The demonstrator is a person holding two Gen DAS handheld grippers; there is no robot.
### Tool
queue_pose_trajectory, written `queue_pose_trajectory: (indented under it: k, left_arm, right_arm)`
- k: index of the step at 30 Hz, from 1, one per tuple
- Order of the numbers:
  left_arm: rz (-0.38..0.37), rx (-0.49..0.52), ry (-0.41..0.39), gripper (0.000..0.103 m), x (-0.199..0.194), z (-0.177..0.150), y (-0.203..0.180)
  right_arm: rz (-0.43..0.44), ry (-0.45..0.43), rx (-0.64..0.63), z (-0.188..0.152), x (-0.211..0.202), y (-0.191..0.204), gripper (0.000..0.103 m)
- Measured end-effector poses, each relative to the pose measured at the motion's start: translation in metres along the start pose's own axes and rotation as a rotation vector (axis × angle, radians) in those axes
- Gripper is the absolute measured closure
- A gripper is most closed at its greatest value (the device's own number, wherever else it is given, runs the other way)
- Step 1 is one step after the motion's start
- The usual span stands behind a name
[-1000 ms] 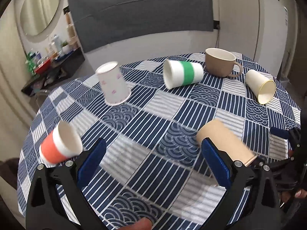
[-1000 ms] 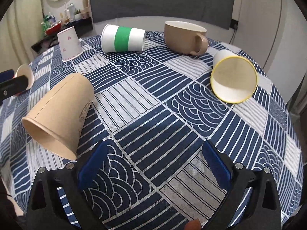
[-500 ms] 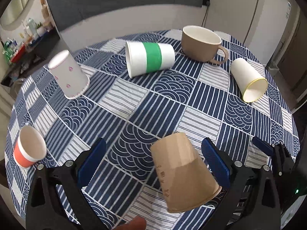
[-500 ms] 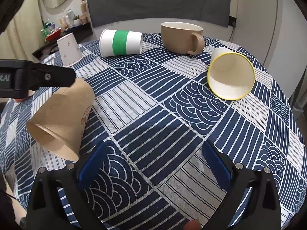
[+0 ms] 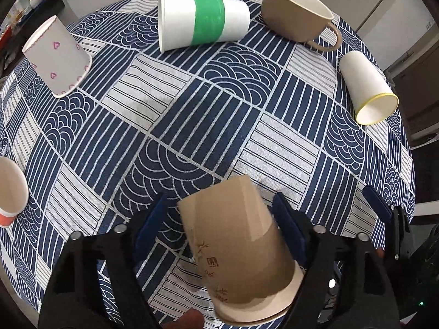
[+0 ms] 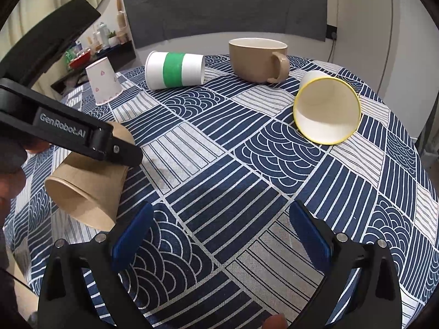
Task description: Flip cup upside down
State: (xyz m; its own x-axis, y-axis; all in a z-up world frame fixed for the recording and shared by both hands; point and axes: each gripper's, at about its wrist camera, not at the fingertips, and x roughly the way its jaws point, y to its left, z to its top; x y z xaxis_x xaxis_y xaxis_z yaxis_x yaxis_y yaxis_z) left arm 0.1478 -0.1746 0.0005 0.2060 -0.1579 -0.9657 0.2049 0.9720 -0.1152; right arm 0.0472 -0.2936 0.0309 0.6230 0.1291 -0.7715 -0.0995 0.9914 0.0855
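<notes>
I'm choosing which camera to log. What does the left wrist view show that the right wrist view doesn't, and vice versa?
Only the left view shows the left claw straddling the brown cup, one finger beside its wall, and the orange cup. Only the right view shows the brown cup's open mouth, the yellow-rimmed cup's inside and the open right claw. Both show the green-banded cup, mug, heart cup and tablecloth.

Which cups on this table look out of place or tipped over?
Three paper cups lie on their sides: the green-banded cup, the yellow-rimmed cup and the brown paper cup, which sits between the left claw's open fingers. The heart-print cup stands upside down; the tan mug stands upright.
</notes>
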Motion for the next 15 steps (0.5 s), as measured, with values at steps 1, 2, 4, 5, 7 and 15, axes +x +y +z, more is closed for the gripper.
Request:
queue_pose_trajectory:
  k: [1,2,4,5,7,15]
  left_arm:
    - [-0.002,-0.001,0.002,0.034,0.0,-0.001,0.0]
    - [-0.006,-0.005,-0.002,0.035,0.0,-0.002,0.001]
    - [-0.007,-0.015,-0.011,0.037,-0.001,-0.001,0.005]
    - [-0.004,-0.018,-0.019,0.039,-0.003,-0.001,0.007]
    - [0.008,-0.02,-0.038,0.04,-0.01,-0.003,0.012]
    - [0.045,-0.031,-0.105,0.041,-0.029,-0.006,0.032]
  right_arm:
    - [0.0,-0.001,0.001,0.0,0.0,0.0,0.008]
    - [0.002,-0.001,0.0,0.0,0.0,0.0,0.008]
    - [0.0,-0.001,0.001,0.0,0.0,0.0,0.008]
    - [0.001,-0.002,0.001,0.0,0.0,0.0,0.008]
    - [-0.001,-0.002,0.001,0.0,0.0,0.0,0.008]
    - [-0.002,0.001,0.0,0.0,0.0,0.001,0.008]
